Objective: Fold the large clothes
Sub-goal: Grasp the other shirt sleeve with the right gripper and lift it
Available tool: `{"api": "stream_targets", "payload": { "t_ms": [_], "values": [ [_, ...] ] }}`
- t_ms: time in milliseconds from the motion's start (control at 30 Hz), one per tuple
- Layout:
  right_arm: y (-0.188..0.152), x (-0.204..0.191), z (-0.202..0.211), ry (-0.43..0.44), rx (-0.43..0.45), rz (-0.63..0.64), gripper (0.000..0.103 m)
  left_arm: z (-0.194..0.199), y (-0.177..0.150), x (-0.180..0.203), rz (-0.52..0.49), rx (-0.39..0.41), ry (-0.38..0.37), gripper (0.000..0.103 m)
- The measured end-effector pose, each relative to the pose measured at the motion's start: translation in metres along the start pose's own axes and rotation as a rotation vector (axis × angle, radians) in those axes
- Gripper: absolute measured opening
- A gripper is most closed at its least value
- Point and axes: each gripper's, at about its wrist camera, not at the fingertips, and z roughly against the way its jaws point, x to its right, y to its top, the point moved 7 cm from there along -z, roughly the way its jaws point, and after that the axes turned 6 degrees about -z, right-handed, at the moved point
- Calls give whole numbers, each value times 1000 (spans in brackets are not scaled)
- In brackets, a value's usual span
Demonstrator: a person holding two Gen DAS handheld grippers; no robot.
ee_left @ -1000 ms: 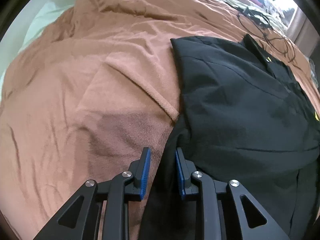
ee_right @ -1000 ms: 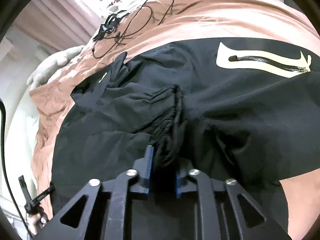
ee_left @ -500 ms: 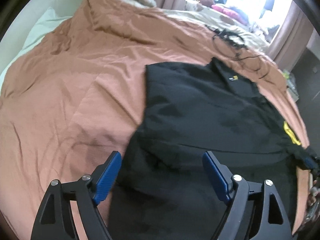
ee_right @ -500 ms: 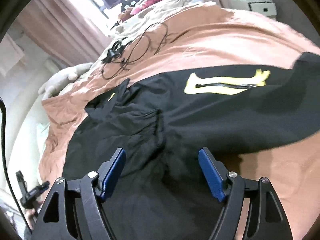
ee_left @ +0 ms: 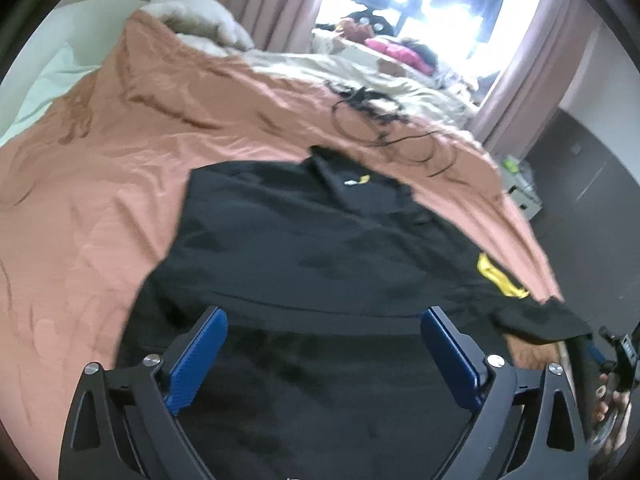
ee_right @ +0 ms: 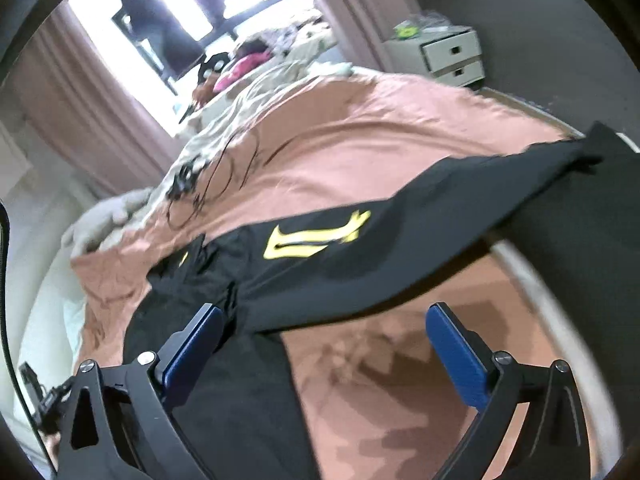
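Note:
A large black jacket with a yellow zip trim lies spread on a brown bedspread. My left gripper is open and empty, raised above the jacket's lower part. In the right wrist view the jacket stretches a sleeve to the right, with the yellow zip trim on it. My right gripper is open and empty, above the jacket's edge and the bedspread.
Tangled black cables lie on the bed beyond the collar. A grey pillow sits at the head. Curtains and a bright window are behind. A white drawer unit stands beside the bed.
Both grippers were shut on jacket fabric a second ago. They opened, let go and pulled back and up from the jacket, which now lies flatter.

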Motion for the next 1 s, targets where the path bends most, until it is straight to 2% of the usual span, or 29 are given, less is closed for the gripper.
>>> {"api": "stream_targets", "payload": {
  "t_ms": [67,233,433,567,733,800,1000],
  "values": [
    [7,13,13,-5,18,-12,102,5,1,23,-4,13,-34,100],
    [28,48,44,-1,62,-55,102,11,3,73,-39,22,-64,100],
    [45,82,56,14,83,-115,100,11,3,120,-88,23,-91,100],
    [57,102,54,36,81,-160,82,2,2,143,-129,12,-79,100],
    [76,129,42,37,84,-199,76,-13,1,157,-156,10,-65,99],
    [81,138,35,40,78,-217,70,-22,0,161,-168,6,-50,98],
    [100,170,7,35,82,-281,66,-57,-7,161,-167,-41,-3,95]
  ]
}}
